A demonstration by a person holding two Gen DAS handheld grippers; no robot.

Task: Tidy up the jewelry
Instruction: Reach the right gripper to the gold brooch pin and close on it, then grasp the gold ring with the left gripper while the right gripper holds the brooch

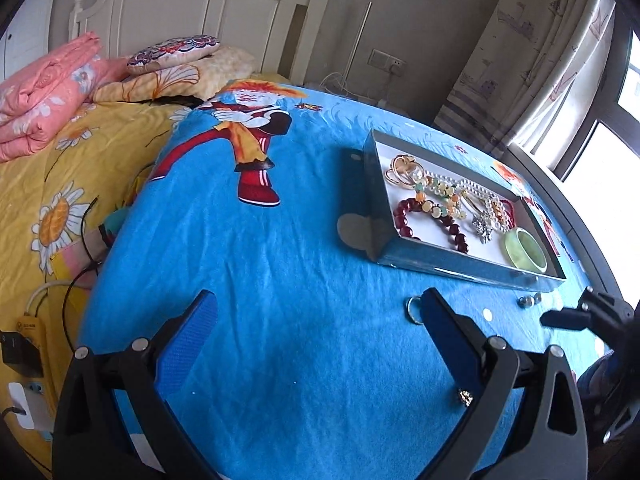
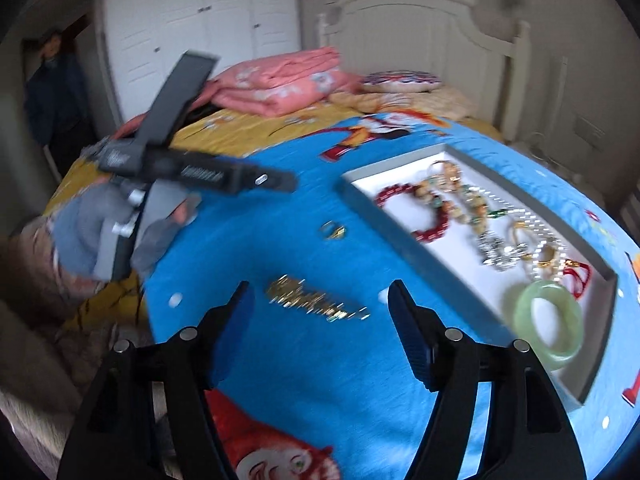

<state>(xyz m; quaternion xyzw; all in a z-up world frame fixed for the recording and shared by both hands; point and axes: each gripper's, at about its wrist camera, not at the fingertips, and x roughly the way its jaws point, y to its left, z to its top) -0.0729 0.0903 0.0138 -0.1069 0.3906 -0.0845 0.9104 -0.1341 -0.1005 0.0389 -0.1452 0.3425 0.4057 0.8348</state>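
The shallow grey tray point(image 1: 448, 268) lay near the far edge of the blue terry towel point(image 1: 260, 280), with bare cloth between it and both grippers. Left gripper point(image 1: 320, 312) stood released, empty; one metal ring point(image 1: 414, 309) lay just beside its right finger. Right gripper point(image 2: 320, 304) gaped too, over one gold chain point(image 2: 316, 304) (blurred). Inside the tray: one smooth green bangle point(image 1: 525, 250), one dark red bead bracelet point(image 1: 432, 222), tangled pearls point(image 1: 476, 194).
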